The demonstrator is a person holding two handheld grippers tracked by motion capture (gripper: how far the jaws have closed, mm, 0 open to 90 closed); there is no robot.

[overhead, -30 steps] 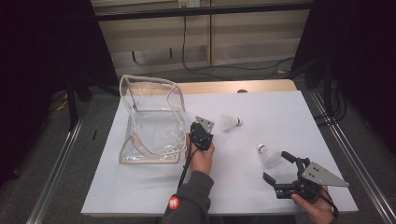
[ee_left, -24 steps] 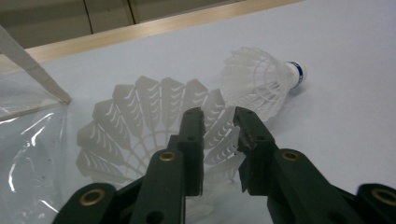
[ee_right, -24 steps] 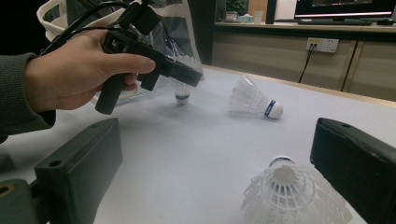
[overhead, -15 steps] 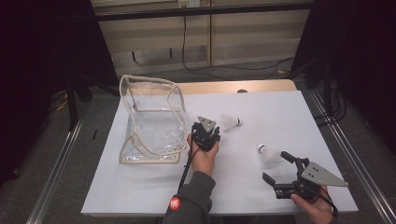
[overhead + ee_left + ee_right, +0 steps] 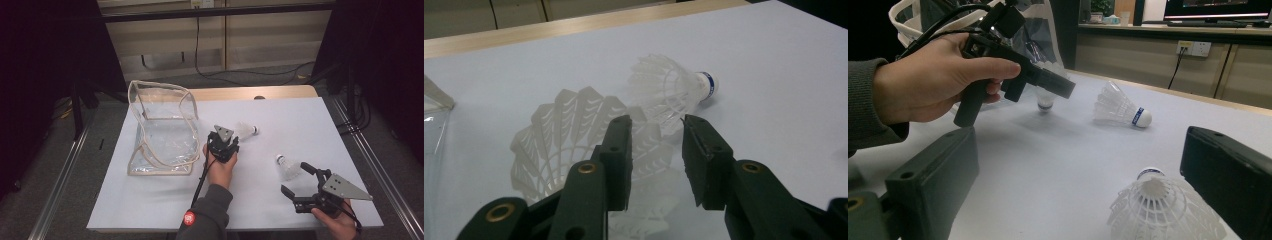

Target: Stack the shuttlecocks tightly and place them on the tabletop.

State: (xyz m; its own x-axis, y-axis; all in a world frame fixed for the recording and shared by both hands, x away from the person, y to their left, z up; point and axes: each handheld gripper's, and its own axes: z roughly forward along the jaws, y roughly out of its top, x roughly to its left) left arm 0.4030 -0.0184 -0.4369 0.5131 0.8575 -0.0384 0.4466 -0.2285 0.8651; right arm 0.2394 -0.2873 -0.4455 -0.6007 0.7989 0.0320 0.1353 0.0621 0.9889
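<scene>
Three white shuttlecocks are on the white table [image 5: 165, 205]. One lies on its side [image 5: 247, 131] [image 5: 674, 90] [image 5: 1120, 112]. Just short of it, my left gripper [image 5: 225, 146] [image 5: 656, 125] [image 5: 1068, 90] points down over a second shuttlecock [image 5: 559, 130] [image 5: 1044, 100]. Its jaws have just been opening. The skirt's rim sits between them and the pads do not seem to press on it. A third shuttlecock [image 5: 289, 169] [image 5: 1163, 210] stands cork up between the wide open jaws of my right gripper [image 5: 295, 179] [image 5: 1080, 150], close to the right-hand jaw.
A clear plastic bag [image 5: 160, 130] with a pale trim stands open at the table's left, right beside the left hand. A wooden strip [image 5: 240, 93] runs along the far edge. Metal rails [image 5: 60, 190] flank the table.
The left gripper has moved right, away from the bag's edge and closer to the lying shuttlecock. The right gripper and its shuttlecock have stayed put.
</scene>
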